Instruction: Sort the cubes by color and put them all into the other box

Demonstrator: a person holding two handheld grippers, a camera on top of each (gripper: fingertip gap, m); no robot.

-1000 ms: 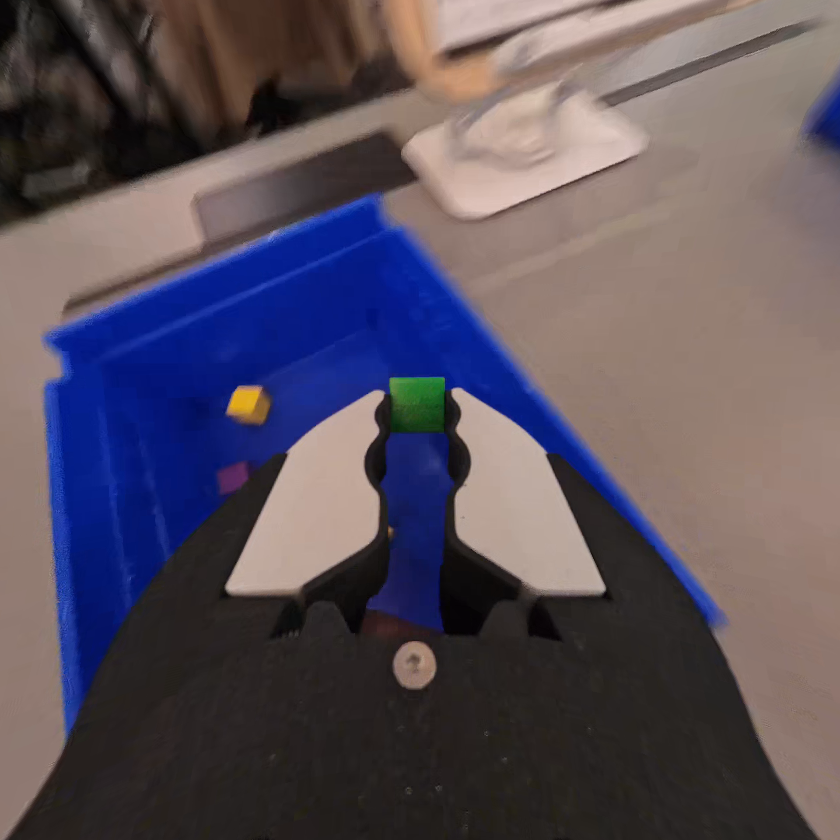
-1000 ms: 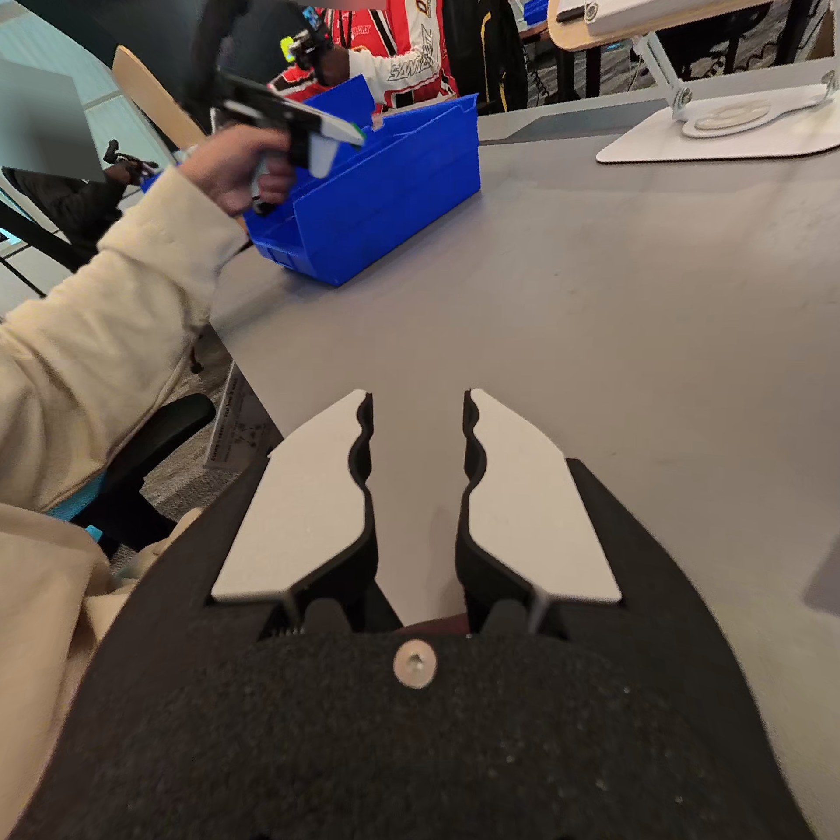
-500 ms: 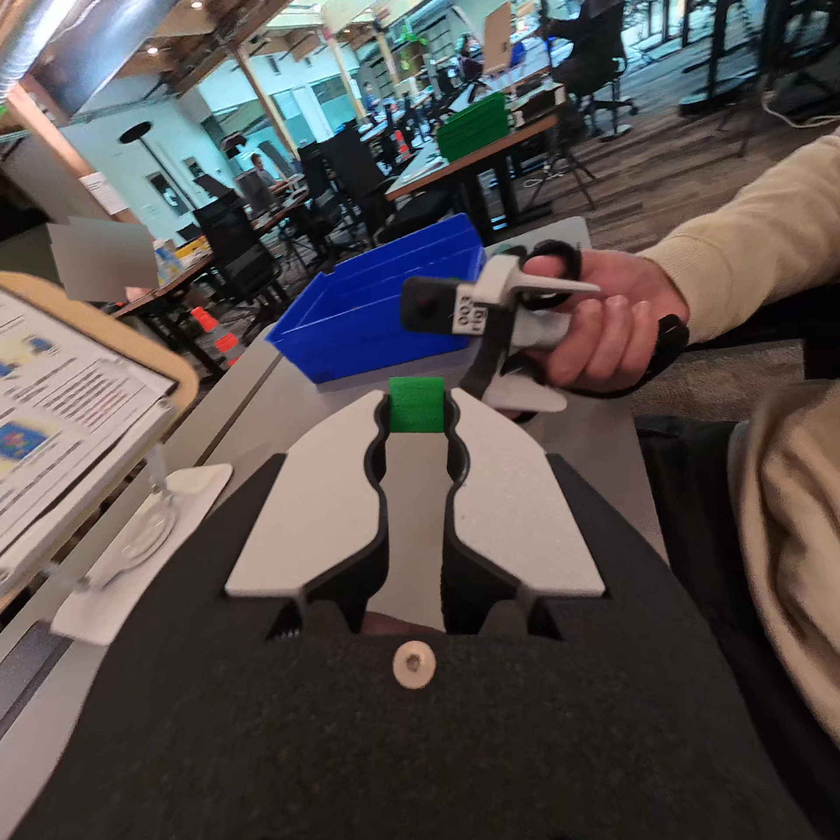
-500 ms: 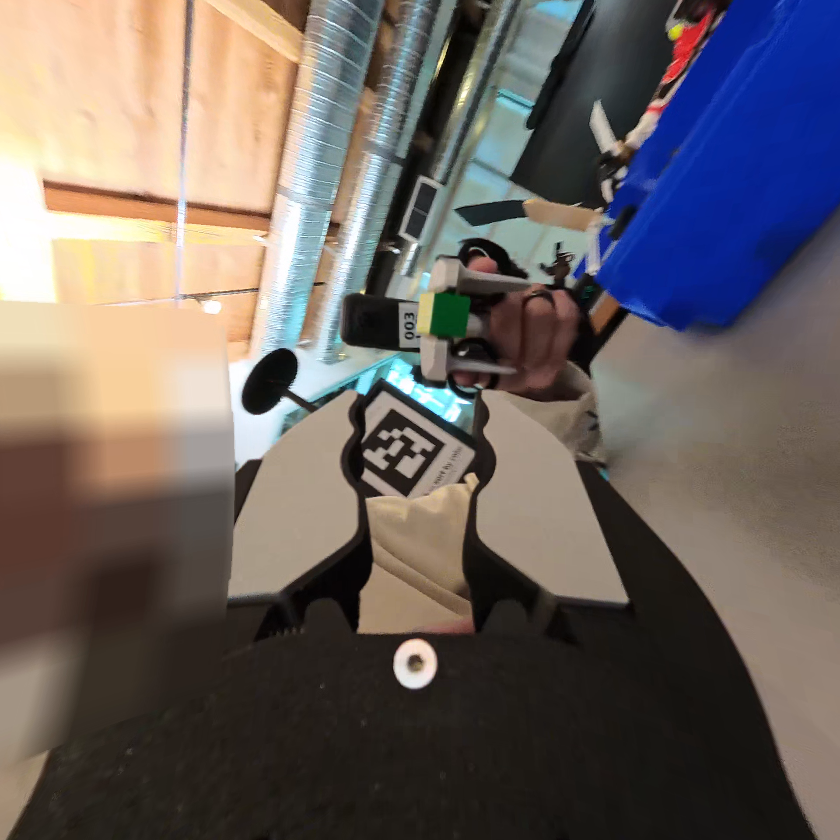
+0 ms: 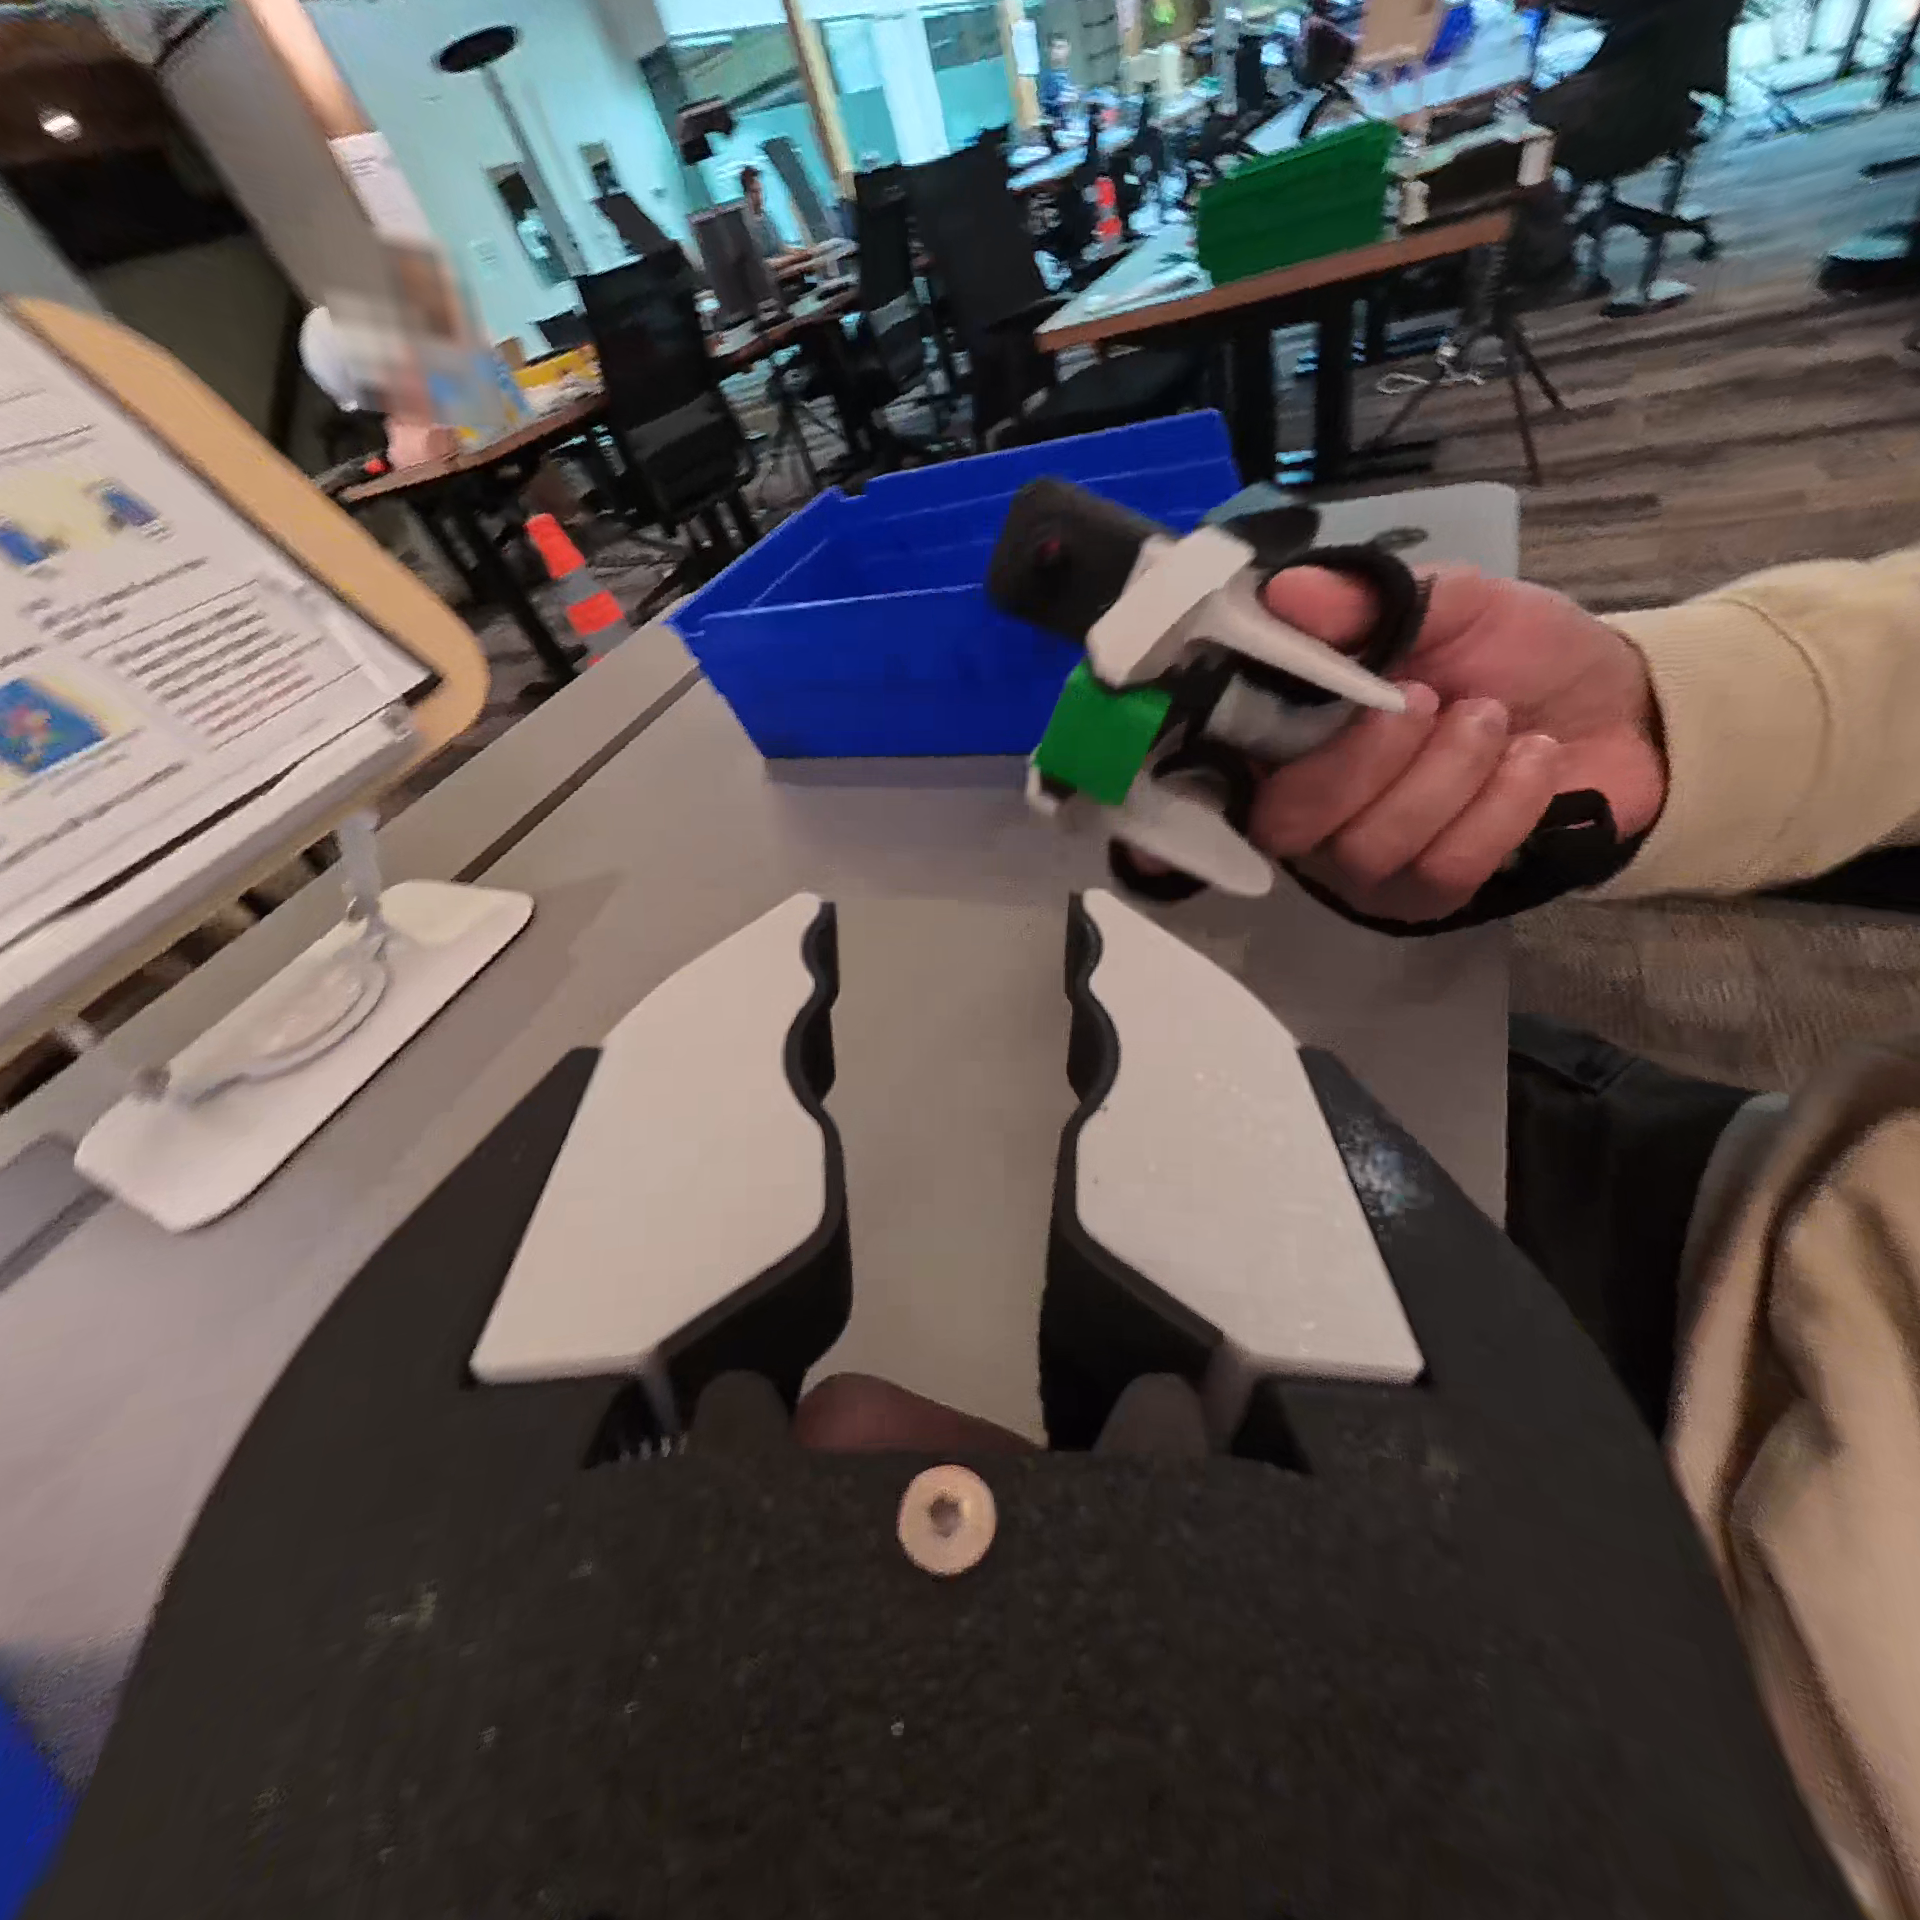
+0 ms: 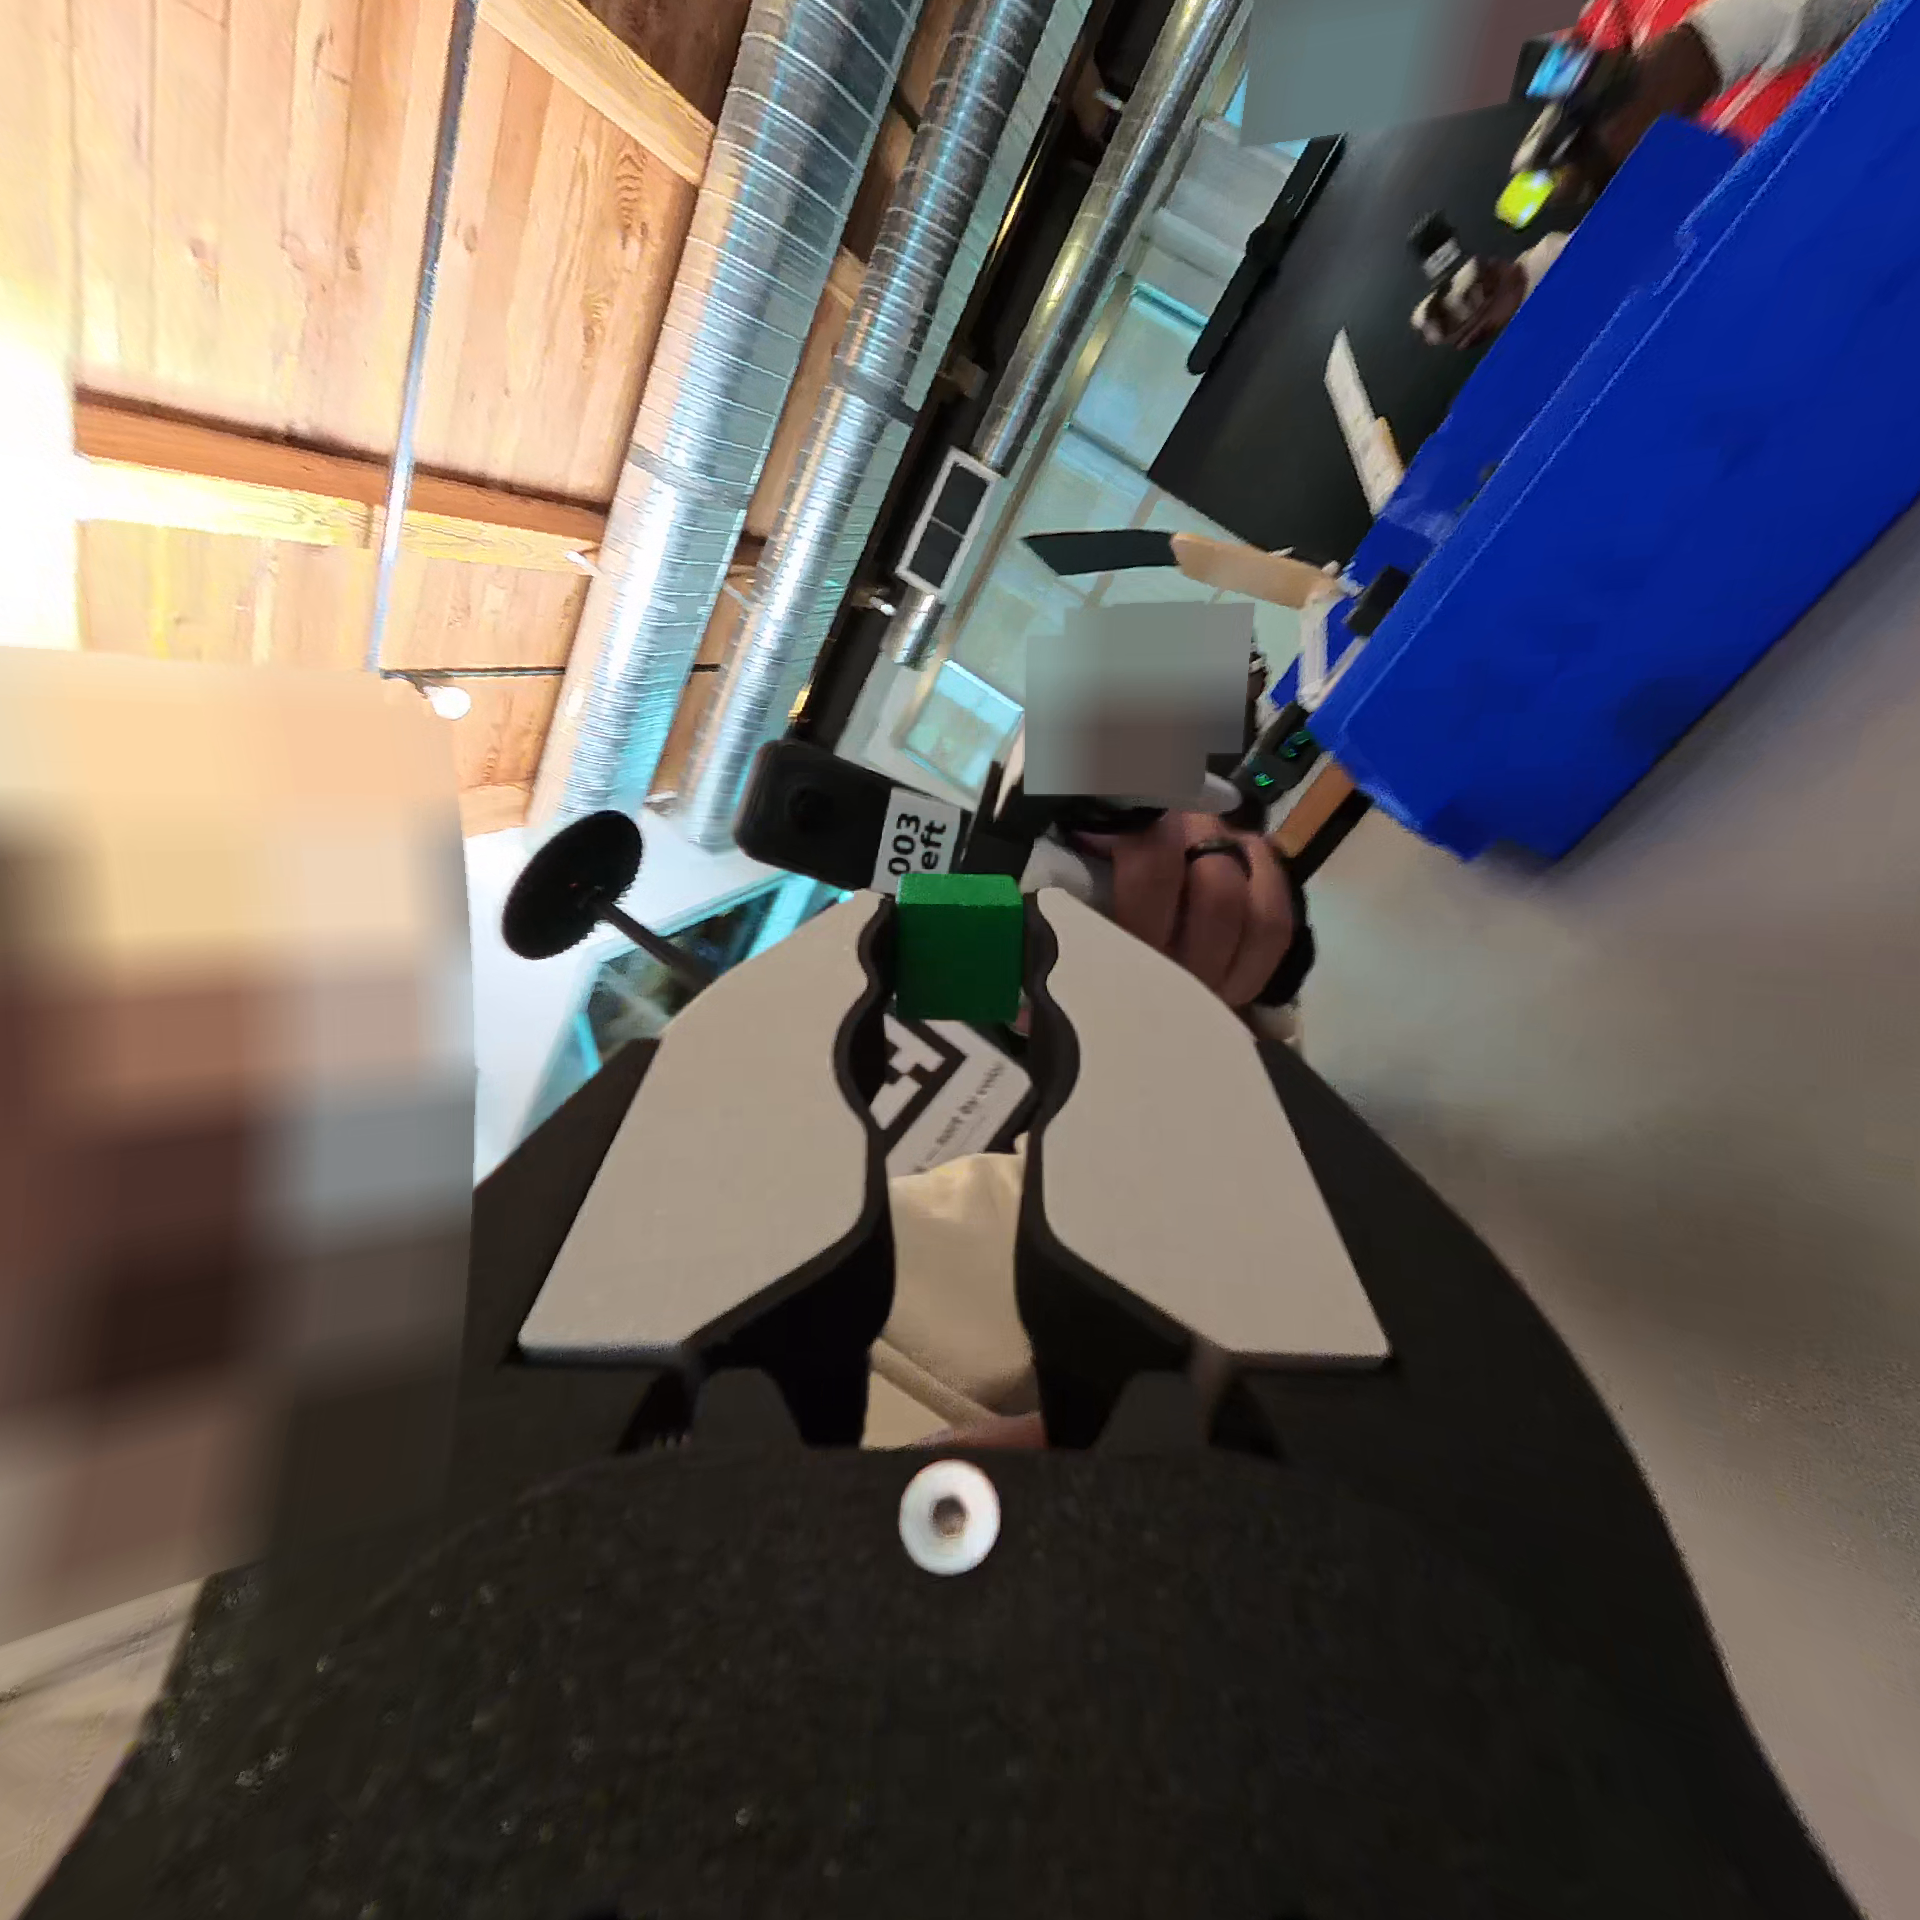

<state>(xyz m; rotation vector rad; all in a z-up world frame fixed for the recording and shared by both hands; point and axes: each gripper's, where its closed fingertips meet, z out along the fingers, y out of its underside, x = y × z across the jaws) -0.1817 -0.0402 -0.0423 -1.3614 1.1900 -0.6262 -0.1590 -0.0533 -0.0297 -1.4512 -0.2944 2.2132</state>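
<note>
My right gripper [image 6: 956, 914] is shut on a green cube [image 6: 956, 951], held at its fingertips and tilted up toward the ceiling. In the left wrist view the right gripper [image 5: 1091, 758] shows in a hand, with the green cube [image 5: 1101, 740] between its fingers, in front of a blue box [image 5: 883, 665] on the grey table [image 5: 644, 831]. My left gripper [image 5: 948, 914] is open and empty, just below and short of the cube. The left gripper's camera body [image 6: 821, 826] shows right behind the cube in the right wrist view. A second blue box [image 6: 1621, 623] stands at the right there.
A document stand [image 5: 156, 644] on a white base [image 5: 312, 1039] stands at the left of the table. A person's cream sleeve [image 5: 1766, 727] reaches in from the right. The table edge runs close on the right, with carpet and office desks beyond. The tips of both grippers are at nearly the same place.
The left gripper carried the green cube out of the blue box to the right gripper, then opened and let go. The right gripper shut on the cube and now holds it.
</note>
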